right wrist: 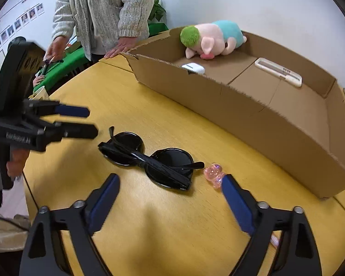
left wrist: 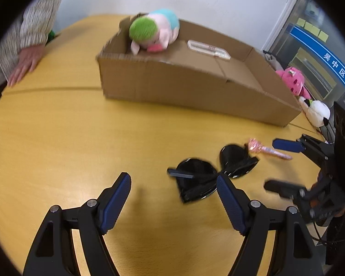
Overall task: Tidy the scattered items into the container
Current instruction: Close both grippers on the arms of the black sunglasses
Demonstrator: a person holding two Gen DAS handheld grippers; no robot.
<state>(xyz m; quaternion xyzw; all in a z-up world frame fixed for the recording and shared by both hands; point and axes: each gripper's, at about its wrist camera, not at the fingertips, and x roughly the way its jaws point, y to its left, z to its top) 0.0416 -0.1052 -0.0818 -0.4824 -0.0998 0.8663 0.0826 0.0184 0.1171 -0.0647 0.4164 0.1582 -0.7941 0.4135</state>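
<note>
Presently, loose items: black sunglasses and a pink wand toy lie on the yellow table, touching or nearly so, near the cardboard box.
Already boxed: plush pig, white remote, small white case.
Left gripper: spread wide, empty, beside the sunglasses.
Right gripper: spread wide, empty, over both items.
Risk, collision: both grippers converge on one spot and may clash.
Risk, slip: smooth lenses and folded arms may skid from the pads.
Risk, knock: a finger may sweep the wand aside.
</note>
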